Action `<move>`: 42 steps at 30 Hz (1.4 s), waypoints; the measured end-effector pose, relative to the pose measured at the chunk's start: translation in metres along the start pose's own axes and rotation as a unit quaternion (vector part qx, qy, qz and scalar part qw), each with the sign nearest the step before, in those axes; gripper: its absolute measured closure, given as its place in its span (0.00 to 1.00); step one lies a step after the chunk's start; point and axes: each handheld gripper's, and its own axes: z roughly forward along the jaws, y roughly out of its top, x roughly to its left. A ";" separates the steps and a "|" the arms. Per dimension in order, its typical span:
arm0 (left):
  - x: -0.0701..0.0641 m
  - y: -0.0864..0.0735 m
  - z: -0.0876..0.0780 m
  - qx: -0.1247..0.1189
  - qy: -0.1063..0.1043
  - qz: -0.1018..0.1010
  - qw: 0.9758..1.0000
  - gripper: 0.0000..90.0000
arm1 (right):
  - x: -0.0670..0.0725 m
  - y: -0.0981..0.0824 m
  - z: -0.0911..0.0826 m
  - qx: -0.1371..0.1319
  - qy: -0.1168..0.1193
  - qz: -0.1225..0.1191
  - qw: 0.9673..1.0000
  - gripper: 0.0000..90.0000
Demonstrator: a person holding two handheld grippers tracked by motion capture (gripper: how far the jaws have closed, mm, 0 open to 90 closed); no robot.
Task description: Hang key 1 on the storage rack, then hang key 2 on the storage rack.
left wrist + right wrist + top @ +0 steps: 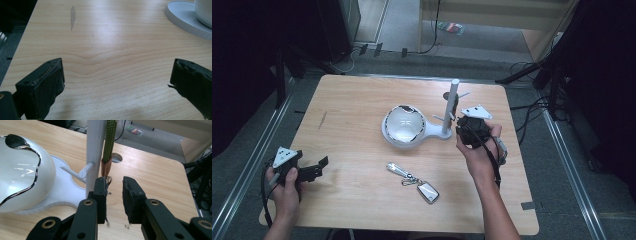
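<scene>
Right tool, green strap just beyond

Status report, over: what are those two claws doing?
Left gripper open, idle over table. Right gripper narrowly open, just short of green strap hanging on white post. Post close beside strap.

I am seeing even overhead light falling on the worktop, while the room around it is sinking into darkness, deepest at nine and three o'clock. Glare is streaking the white bowl. In the left gripper view the near black pads are blurring softly, casting faint shadows.
</scene>
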 end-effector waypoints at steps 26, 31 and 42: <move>-0.002 -0.001 -0.001 -0.005 0.000 0.004 1.000 0.00 | -0.009 -0.037 0.000 0.130 0.133 -0.005 0.983 0.56; -0.002 -0.001 -0.001 -0.004 0.000 0.003 1.000 0.00 | -0.006 -0.038 0.000 0.149 0.160 -0.007 0.976 0.55; -0.003 -0.001 -0.001 -0.003 0.001 0.006 1.000 0.00 | 0.010 -0.035 -0.001 0.156 0.186 -0.029 0.970 0.50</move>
